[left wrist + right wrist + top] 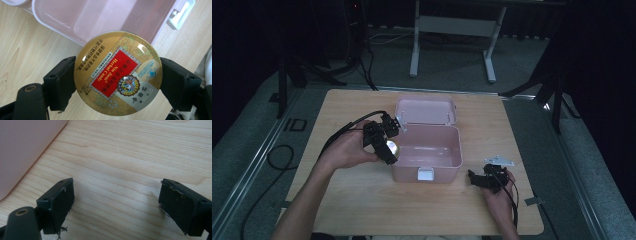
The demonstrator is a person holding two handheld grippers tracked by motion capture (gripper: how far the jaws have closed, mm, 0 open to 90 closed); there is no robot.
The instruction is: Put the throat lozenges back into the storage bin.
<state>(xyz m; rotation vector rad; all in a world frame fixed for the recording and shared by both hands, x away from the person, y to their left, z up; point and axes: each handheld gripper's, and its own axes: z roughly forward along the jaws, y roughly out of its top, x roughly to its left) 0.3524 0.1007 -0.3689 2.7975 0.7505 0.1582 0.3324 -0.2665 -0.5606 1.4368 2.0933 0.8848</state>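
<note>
Gold candy tin [118, 73] sits clamped in the left tongs [388, 145] beside the pink box [427, 150] — right tongs [479, 179] gape empty over the bench [130, 157].

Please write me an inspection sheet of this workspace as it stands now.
Surface: light wooden table, bare around the box.
Job's things: pink box open, lid folded back, inside looks empty; round gold candy tin with red label, held at the box's left rim.
Clutter: nothing seen.
Grippers: left gripper shut on the tin's edges; right gripper open, nothing between its jaws, resting on the table right of the box.
Cables: black cable trails from the left gripper; more lie on the floor.
Surroundings: dark room, grey floor, white desk frame behind.
</note>
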